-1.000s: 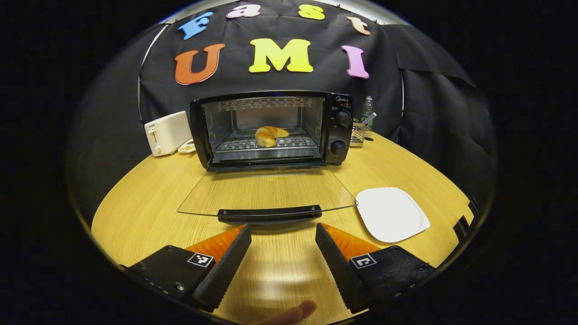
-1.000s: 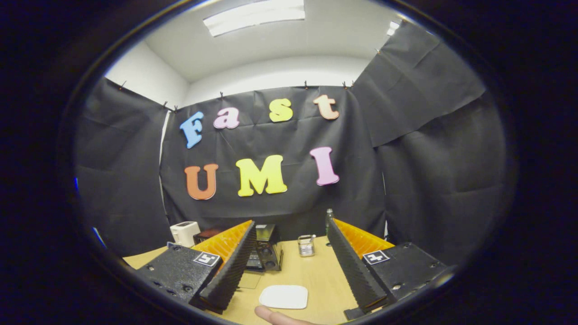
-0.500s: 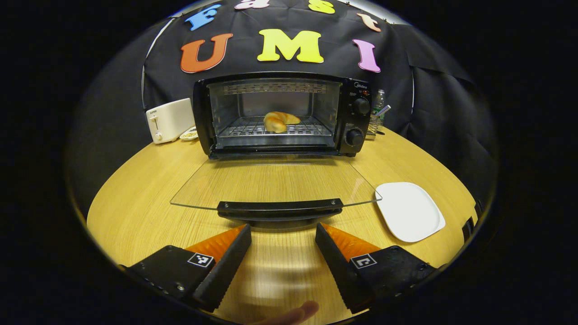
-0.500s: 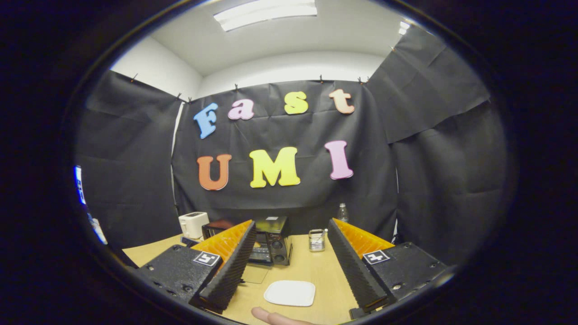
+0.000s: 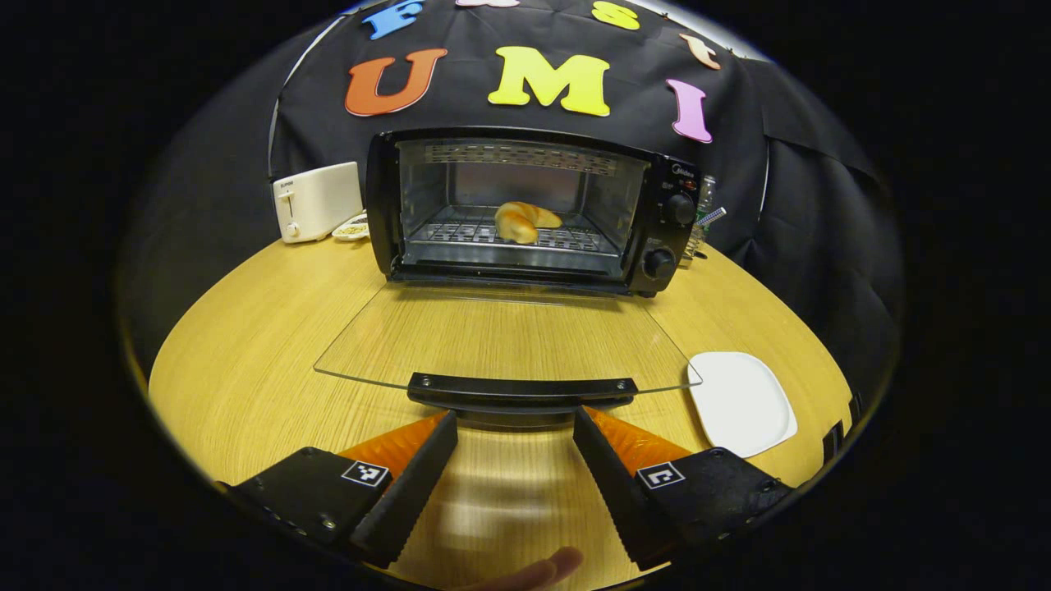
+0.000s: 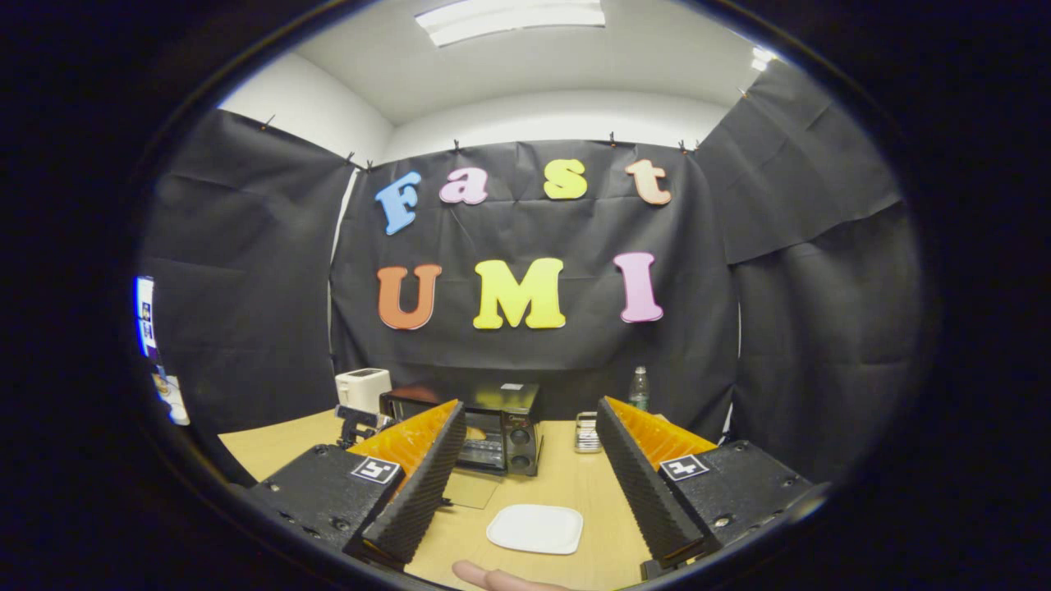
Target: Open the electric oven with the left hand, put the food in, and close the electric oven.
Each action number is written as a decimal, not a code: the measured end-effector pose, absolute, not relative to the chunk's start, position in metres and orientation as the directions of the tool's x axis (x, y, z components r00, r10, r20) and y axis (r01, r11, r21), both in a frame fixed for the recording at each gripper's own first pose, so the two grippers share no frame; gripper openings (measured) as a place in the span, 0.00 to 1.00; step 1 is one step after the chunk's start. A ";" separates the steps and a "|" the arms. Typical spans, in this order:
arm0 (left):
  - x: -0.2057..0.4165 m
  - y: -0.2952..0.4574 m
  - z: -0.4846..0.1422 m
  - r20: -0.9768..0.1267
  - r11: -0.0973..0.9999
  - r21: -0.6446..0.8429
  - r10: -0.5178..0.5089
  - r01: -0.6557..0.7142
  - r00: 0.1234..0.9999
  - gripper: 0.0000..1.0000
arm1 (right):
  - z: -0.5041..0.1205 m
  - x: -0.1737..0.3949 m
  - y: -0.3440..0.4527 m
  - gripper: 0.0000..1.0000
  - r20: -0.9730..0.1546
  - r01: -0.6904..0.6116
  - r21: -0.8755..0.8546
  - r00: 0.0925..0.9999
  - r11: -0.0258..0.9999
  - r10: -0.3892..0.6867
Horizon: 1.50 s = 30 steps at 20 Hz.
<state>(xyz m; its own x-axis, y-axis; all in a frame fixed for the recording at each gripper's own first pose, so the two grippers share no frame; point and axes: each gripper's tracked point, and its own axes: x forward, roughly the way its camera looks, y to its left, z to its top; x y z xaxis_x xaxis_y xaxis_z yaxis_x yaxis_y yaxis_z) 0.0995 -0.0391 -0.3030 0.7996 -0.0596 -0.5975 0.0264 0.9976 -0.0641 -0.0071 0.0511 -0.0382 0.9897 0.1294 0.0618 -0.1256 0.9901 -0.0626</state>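
The black electric oven (image 5: 525, 209) stands at the back of the round wooden table (image 5: 246, 353) with its glass door (image 5: 505, 336) folded down flat. A golden croissant (image 5: 524, 221) lies on the wire rack inside. My left gripper (image 5: 515, 427) is open, its fingertips just short of the door's black handle (image 5: 521, 390) and not touching it. In the right gripper view the oven (image 6: 501, 427) is far off. My right gripper (image 6: 530, 423) is open, empty and held high. Beside the oven there, the other gripper (image 6: 359, 423) peeks out.
A white square plate (image 5: 741, 402) lies empty right of the door, also in the right gripper view as the plate (image 6: 534, 529). A white toaster (image 5: 316, 201) and a small dish (image 5: 351, 231) stand left of the oven. A wire holder and a bottle (image 5: 704, 209) stand on its right.
My left gripper has moved closer to the door handle and shifted a little left. My right gripper has drawn back and risen, so the oven and plate look smaller and lower.
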 end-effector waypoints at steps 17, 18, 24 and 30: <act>0.108 -0.033 -0.266 -0.574 0.999 -0.047 -0.048 0.026 0.818 0.97 | -0.042 0.001 0.043 0.96 0.051 -0.102 -0.072 0.993 0.992 0.105; 0.108 -0.033 -0.262 -0.569 0.998 -0.051 -0.049 0.025 0.821 0.98 | -0.042 0.002 0.041 0.96 0.053 -0.096 -0.069 0.994 0.993 0.100; 0.113 -0.032 -0.251 -0.569 0.998 -0.051 -0.047 0.022 0.821 0.98 | -0.040 0.004 0.032 0.96 0.050 -0.065 -0.078 0.996 0.995 0.069; 0.136 -0.036 -0.212 -0.476 0.999 -0.018 -0.051 0.048 0.878 0.98 | -0.036 0.002 0.028 0.96 0.067 -0.040 -0.086 0.997 0.995 0.046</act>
<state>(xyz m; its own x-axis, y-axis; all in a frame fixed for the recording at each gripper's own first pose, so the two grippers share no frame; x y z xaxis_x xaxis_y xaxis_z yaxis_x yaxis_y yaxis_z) 0.1355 -0.0355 -0.2119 0.8778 -0.0511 -0.4763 0.0482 0.9987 -0.0181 0.0015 0.0284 -0.0365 0.9967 0.0457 0.0668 -0.0399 0.9955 -0.0865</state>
